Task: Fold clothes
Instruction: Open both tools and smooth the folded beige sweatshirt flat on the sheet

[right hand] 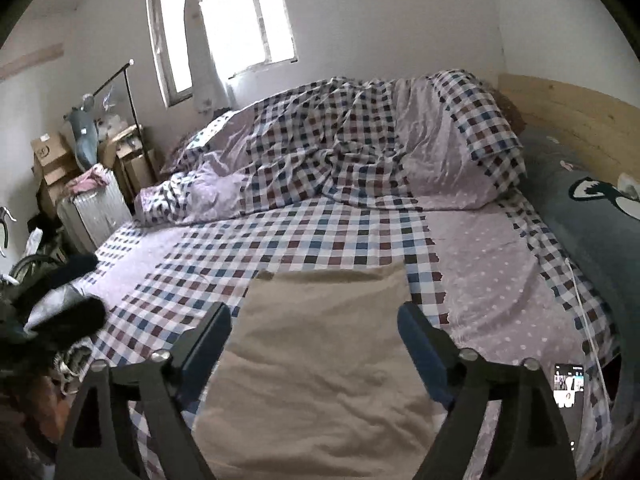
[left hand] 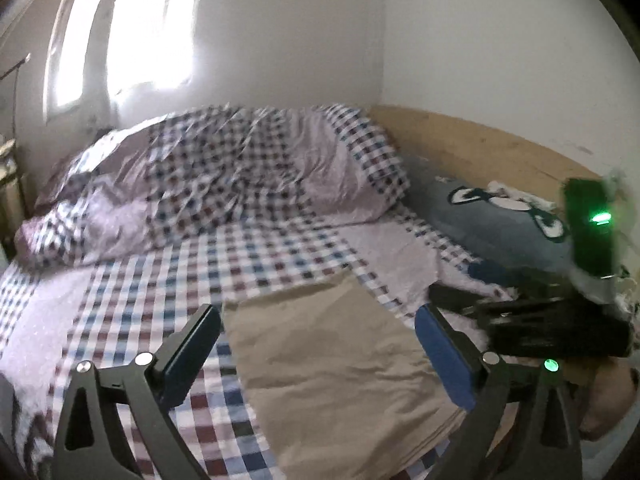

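A beige garment [left hand: 332, 364] lies folded into a flat rectangle on the checked bed sheet [left hand: 168, 288]; it also fills the near middle of the right wrist view [right hand: 320, 368]. My left gripper [left hand: 318, 322] is open and empty, its fingers spread either side of the garment and above it. My right gripper [right hand: 314, 318] is open and empty too, held over the garment's near half. The right gripper's black body [left hand: 556, 328] shows at the right of the left wrist view.
A rumpled checked duvet [right hand: 360, 148] is heaped at the far side of the bed. A grey-blue pillow [right hand: 592, 224] lies against the wooden headboard [right hand: 572, 116]. A lit phone [right hand: 568, 390] lies on the sheet at the right. Boxes, a white suitcase [right hand: 96, 216] and dark clothes [right hand: 52, 300] stand left.
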The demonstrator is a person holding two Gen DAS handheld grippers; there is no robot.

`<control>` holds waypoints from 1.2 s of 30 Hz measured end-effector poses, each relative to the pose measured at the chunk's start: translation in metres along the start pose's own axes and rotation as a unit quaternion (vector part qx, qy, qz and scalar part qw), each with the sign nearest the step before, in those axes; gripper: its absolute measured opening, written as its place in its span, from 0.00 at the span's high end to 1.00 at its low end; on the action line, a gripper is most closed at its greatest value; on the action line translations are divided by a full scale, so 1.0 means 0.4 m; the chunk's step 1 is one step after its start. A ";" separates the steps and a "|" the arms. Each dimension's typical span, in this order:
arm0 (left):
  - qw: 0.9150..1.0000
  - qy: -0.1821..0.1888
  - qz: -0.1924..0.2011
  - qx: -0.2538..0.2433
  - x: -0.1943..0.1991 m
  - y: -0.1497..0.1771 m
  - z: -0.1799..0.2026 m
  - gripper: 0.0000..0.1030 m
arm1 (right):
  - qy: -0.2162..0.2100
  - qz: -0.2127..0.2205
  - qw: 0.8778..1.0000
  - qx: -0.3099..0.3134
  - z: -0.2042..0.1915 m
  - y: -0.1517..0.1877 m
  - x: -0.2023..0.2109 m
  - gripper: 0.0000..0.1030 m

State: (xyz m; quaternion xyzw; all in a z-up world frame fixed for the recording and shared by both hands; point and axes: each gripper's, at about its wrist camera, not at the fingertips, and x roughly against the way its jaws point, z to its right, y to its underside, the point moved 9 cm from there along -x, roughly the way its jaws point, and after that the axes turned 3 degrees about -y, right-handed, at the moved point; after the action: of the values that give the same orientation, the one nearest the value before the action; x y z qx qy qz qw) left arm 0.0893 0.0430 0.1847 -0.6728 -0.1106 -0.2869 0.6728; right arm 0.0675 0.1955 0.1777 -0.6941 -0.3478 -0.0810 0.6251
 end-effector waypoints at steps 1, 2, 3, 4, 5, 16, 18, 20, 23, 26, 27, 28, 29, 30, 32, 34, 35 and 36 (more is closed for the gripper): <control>1.000 0.002 -0.005 0.010 -0.012 0.014 -0.005 0.03 | 0.000 0.002 1.000 -0.004 0.006 0.002 -0.001 0.12; 1.000 0.002 -0.014 0.018 -0.034 0.029 -0.014 0.03 | 0.000 0.002 1.000 -0.005 0.013 0.007 -0.010 0.11; 1.000 -0.003 -0.021 0.022 -0.056 0.049 -0.024 0.03 | 0.005 0.001 1.000 -0.002 0.022 0.015 -0.026 0.11; 0.999 -0.007 -0.029 0.027 -0.079 0.069 -0.034 0.03 | 0.013 -0.002 1.000 0.002 0.034 0.024 -0.047 0.11; 0.999 -0.007 -0.039 0.027 -0.108 0.088 -0.041 0.03 | 0.021 -0.004 1.000 0.005 0.047 0.034 -0.067 0.11; 0.996 -0.013 -0.090 0.005 -0.377 0.244 -0.047 0.04 | 0.018 -0.064 0.998 -0.018 0.147 0.159 -0.365 0.11; 0.995 -0.005 -0.096 0.002 -0.405 0.268 -0.040 0.04 | 0.021 -0.079 0.996 -0.022 0.154 0.180 -0.399 0.11; 0.994 -0.006 -0.110 -0.011 -0.434 0.297 -0.031 0.04 | 0.021 -0.096 0.995 -0.022 0.154 0.211 -0.432 0.11; 0.990 -0.020 -0.131 -0.044 -0.474 0.348 -0.016 0.04 | 0.035 -0.125 0.992 0.003 0.145 0.256 -0.475 0.11; 0.990 -0.032 -0.126 -0.061 -0.484 0.357 -0.008 0.03 | 0.045 -0.129 0.991 0.013 0.145 0.273 -0.481 0.11; 0.990 -0.032 -0.125 -0.060 -0.484 0.358 -0.008 0.03 | 0.045 -0.128 0.991 0.011 0.149 0.277 -0.480 0.11; 0.990 -0.032 -0.125 -0.059 -0.484 0.360 -0.008 0.03 | 0.043 -0.129 0.991 0.006 0.154 0.282 -0.482 0.11; 0.990 -0.031 -0.124 -0.059 -0.486 0.362 -0.009 0.02 | 0.042 -0.132 0.990 0.003 0.156 0.285 -0.486 0.11; 0.990 -0.034 -0.123 -0.062 -0.487 0.364 -0.008 0.02 | 0.044 -0.132 0.990 0.005 0.156 0.288 -0.486 0.11; 0.989 -0.040 -0.122 -0.070 -0.491 0.368 -0.007 0.00 | 0.052 -0.132 0.990 0.014 0.153 0.292 -0.482 0.11; 0.989 -0.044 -0.121 -0.074 -0.493 0.371 -0.006 0.00 | 0.056 -0.133 0.989 0.020 0.147 0.293 -0.476 0.11; 0.989 -0.045 -0.120 -0.075 -0.493 0.371 -0.005 0.00 | 0.056 -0.135 0.989 0.021 0.148 0.295 -0.472 0.11; 0.989 -0.045 -0.120 -0.076 -0.494 0.371 -0.006 0.00 | 0.056 -0.136 0.989 0.022 0.148 0.297 -0.466 0.11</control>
State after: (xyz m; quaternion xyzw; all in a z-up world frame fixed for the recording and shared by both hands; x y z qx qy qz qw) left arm 0.0077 0.0773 -0.0460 -0.7162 -0.1988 -0.3426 0.5746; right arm -0.0210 0.1819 -0.0329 -0.6204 -0.4056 -0.1964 0.6419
